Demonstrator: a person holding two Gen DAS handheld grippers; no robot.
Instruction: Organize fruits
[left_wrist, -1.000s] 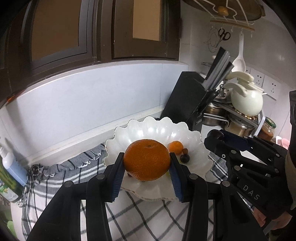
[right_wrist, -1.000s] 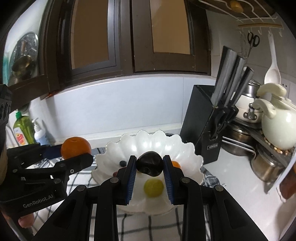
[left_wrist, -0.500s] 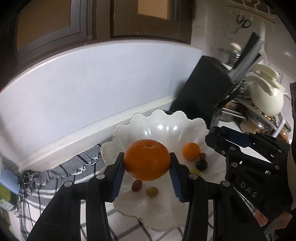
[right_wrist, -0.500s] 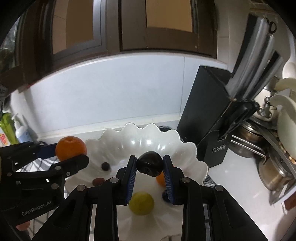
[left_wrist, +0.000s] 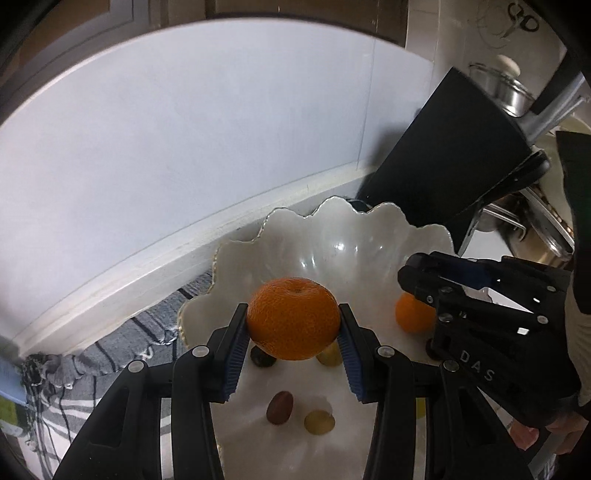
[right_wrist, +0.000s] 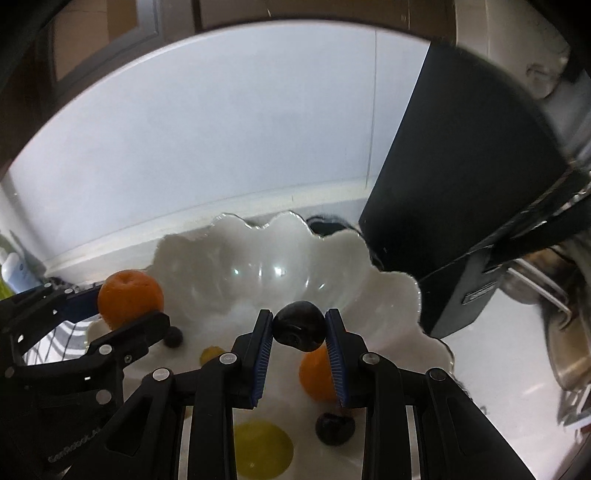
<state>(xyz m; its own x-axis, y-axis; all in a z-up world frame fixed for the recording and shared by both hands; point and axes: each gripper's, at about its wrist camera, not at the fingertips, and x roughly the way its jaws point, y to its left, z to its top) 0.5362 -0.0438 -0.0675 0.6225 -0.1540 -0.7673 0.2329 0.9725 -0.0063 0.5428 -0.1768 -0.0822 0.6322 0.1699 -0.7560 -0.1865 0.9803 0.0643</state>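
I have the left gripper (left_wrist: 292, 326) clamping an orange (left_wrist: 293, 318) and the right gripper (right_wrist: 299, 332) clamping a dark plum (right_wrist: 299, 325) above the white bowl (left_wrist: 332, 236) on a striped cloth (left_wrist: 122, 343) against the pale wall (left_wrist: 184, 129).

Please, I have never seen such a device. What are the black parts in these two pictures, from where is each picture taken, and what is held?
A person holds two hand-held grippers, each with a camera looking along its fingers. The left camera shows the left gripper clamping a large orange. The right camera shows the right gripper clamping a dark round fruit. Both are above a white scalloped bowl on a checked cloth. In the bowl lie a small orange, grapes and other small fruits. A black knife block stands beside it.
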